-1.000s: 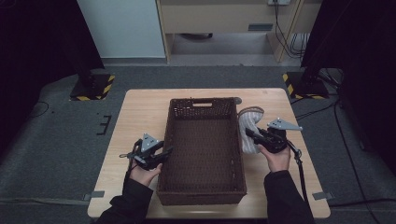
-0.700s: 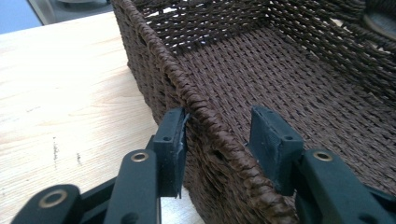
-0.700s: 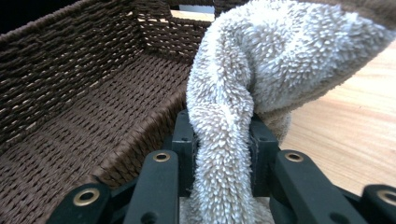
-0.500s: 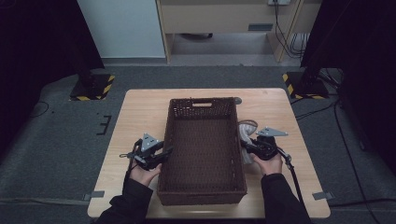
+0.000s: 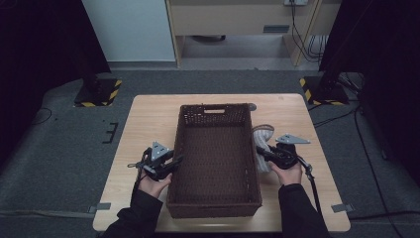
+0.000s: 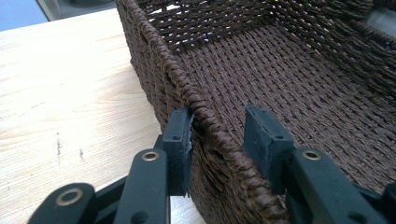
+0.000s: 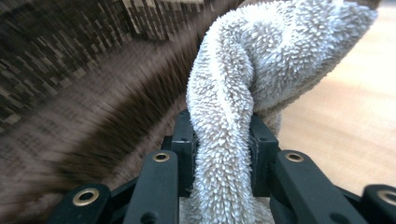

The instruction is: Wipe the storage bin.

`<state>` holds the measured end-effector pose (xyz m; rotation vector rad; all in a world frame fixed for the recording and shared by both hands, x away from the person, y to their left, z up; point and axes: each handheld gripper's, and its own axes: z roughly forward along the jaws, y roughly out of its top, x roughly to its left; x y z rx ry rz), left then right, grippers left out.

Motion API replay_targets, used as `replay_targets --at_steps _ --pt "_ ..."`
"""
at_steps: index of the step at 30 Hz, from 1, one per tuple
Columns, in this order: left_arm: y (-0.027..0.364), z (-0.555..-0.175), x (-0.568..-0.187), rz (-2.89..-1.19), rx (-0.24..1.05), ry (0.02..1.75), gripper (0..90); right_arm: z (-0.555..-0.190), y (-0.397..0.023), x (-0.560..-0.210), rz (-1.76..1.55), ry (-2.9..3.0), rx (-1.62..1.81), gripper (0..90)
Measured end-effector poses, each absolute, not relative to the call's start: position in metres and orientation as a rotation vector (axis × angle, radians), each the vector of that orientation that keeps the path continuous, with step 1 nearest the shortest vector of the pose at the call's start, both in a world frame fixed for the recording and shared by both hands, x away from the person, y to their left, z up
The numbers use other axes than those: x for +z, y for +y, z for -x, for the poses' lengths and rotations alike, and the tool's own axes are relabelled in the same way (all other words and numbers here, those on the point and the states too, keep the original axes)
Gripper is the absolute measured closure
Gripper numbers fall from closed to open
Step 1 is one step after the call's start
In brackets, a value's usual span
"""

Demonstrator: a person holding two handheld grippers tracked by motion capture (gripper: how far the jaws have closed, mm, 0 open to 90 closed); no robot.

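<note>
From above, my left tool (image 5: pixel 174 161) sits at the basket's (image 5: pixel 216 111) left rim on the bench (image 5: pixel 148 116). Its own view shows the jaws, just closing, astride that rim, one touching, one apart. My right tool (image 5: pixel 258 151), beside the basket's right wall, pinches a towel (image 7: pixel 243 79); its view shows the fluffy fold clamped.

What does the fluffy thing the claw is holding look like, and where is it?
Find the wooden table with the big brown woven basket in the middle. Just outside the basket's right wall, the right claw pinches a towel. It is the only soft, pale grey-white, fuzzy thing there, bunched and twisted; everything near it is hard, woven or wooden.
</note>
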<state>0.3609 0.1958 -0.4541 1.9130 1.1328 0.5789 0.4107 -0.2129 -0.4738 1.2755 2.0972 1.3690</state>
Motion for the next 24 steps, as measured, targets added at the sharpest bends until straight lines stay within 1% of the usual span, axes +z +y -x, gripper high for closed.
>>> replay_targets --at_steps 4,6,8,11,16,20,24 --pt "0.197 -0.361 -0.454 -1.910 0.571 1.133 59.8 -0.395 -0.221 -0.452 -1.221 2.042 1.445 70.6" --pt "0.198 -0.361 -0.454 -1.907 0.573 1.142 55.6 -0.388 -0.221 -0.447 -1.197 2.057 1.443 70.6" --pt "0.200 -0.360 -0.453 -1.897 0.564 1.146 51.2 -0.383 -0.220 -0.448 -1.184 2.076 1.418 70.6" --pt "0.202 -0.356 -0.452 -1.904 0.560 1.139 49.0 -0.377 -0.216 -0.455 -1.194 2.115 1.388 70.6" --pt "0.200 -0.351 -0.452 -1.925 0.564 1.124 50.5 -0.374 -0.208 -0.466 -1.194 2.149 1.340 70.5" --pt "0.198 -0.350 -0.454 -1.918 0.543 1.120 57.8 -0.379 -0.204 -0.479 -1.215 2.174 1.294 70.3" --pt "0.196 -0.350 -0.453 -1.905 0.539 1.139 62.2 -0.385 -0.202 -0.494 -1.262 2.208 1.268 69.8"
